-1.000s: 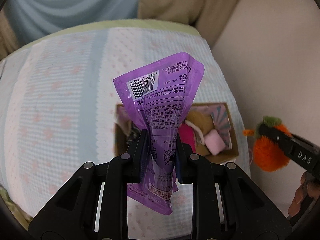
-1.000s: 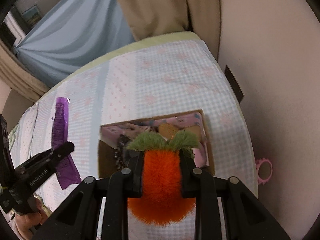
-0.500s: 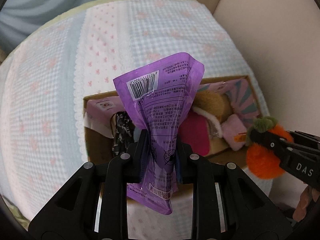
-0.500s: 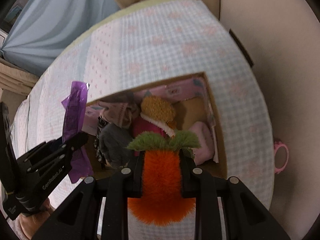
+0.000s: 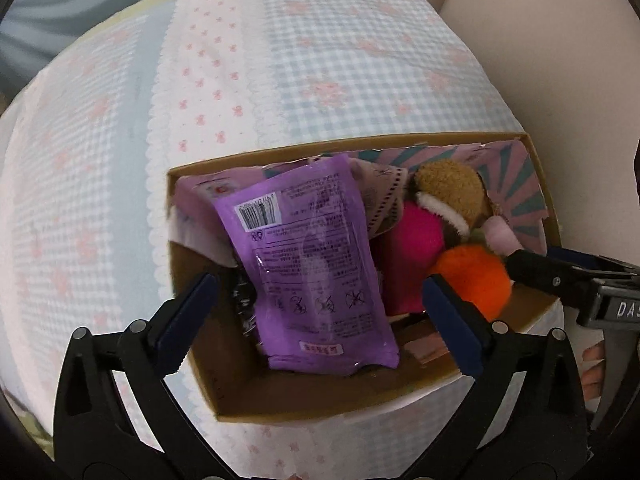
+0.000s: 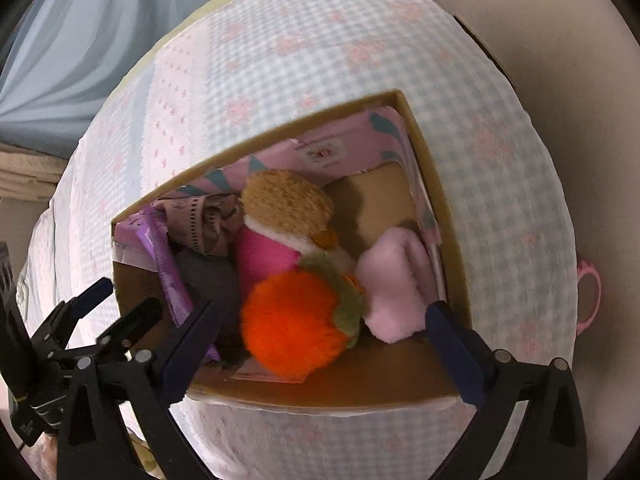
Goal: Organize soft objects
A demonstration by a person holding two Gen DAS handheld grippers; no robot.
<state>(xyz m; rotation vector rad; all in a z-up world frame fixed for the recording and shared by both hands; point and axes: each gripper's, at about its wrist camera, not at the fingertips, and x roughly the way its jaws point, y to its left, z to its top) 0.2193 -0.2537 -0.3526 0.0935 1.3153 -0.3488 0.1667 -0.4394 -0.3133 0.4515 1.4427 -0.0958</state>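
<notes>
Dark grey soft bundle (image 6: 208,280) half buried behind the purple foil pouch (image 6: 170,268), pink plastic ring (image 6: 590,300) mostly hidden past the bedspread's edge — both blurred.

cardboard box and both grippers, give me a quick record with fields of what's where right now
surface: checked cloth
container: cardboard box, open top
purple packet: in the box, left part, leaning, free of the pads
orange plush carrot: in the box, near front wall, free of the pads
other contents: brown and pink plush, pale pink plush, crumpled cloth
left gripper: jaws just opened, wide, above the box
right gripper: jaws just opened, wide, above the box
</notes>
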